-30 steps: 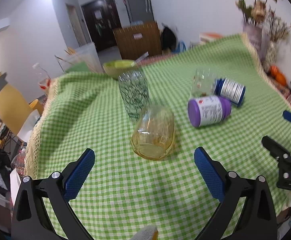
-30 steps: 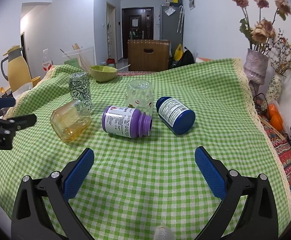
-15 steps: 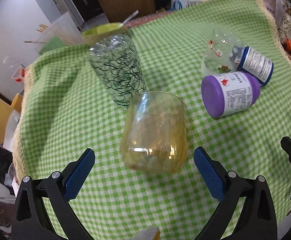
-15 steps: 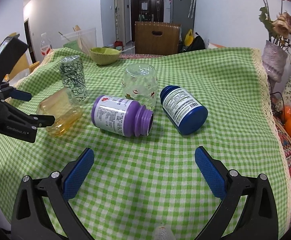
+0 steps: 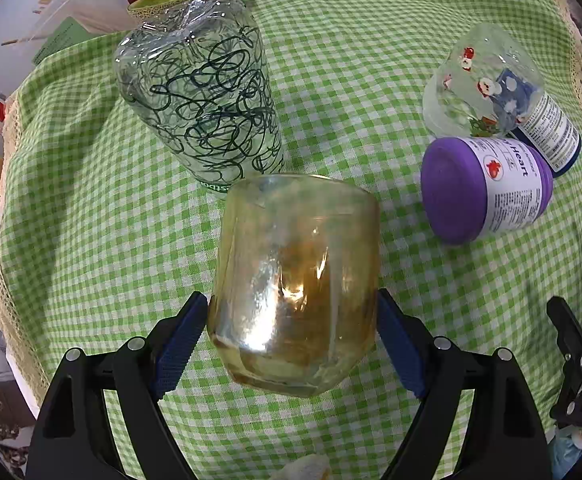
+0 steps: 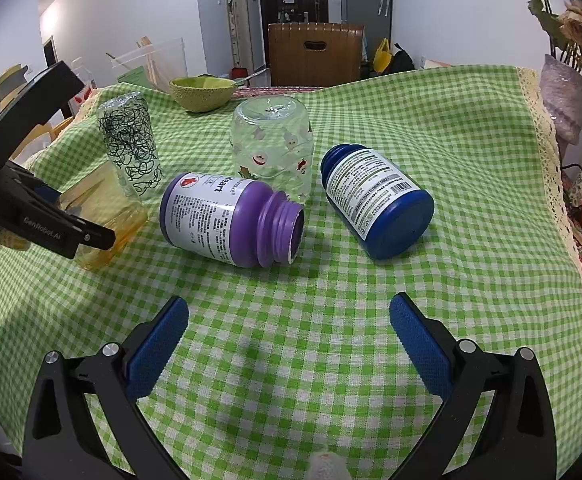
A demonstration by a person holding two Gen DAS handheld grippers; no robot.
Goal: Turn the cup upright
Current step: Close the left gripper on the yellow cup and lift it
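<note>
Left tool (image 5: 291, 332) advanced since earlier frame: blue pads now bracket the amber glass cup (image 5: 295, 284).
Cup lies on its side on the green-checked surface (image 5: 91, 216), just before the scribble-patterned glass (image 5: 203, 96); grip contact cannot be told. Right tool (image 6: 289, 344): spread wide, empty, hovering near the purple bottle (image 6: 227, 220).

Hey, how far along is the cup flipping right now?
Done: the left gripper has reached the amber cup, one finger on each side. In hand: the jaws bracket it near its base; a firm clamp can't be confirmed. Left: the cup lies on its side on the green checked cloth, so lifting and standing it upright remain. The right gripper hovers open, idle.
</note>
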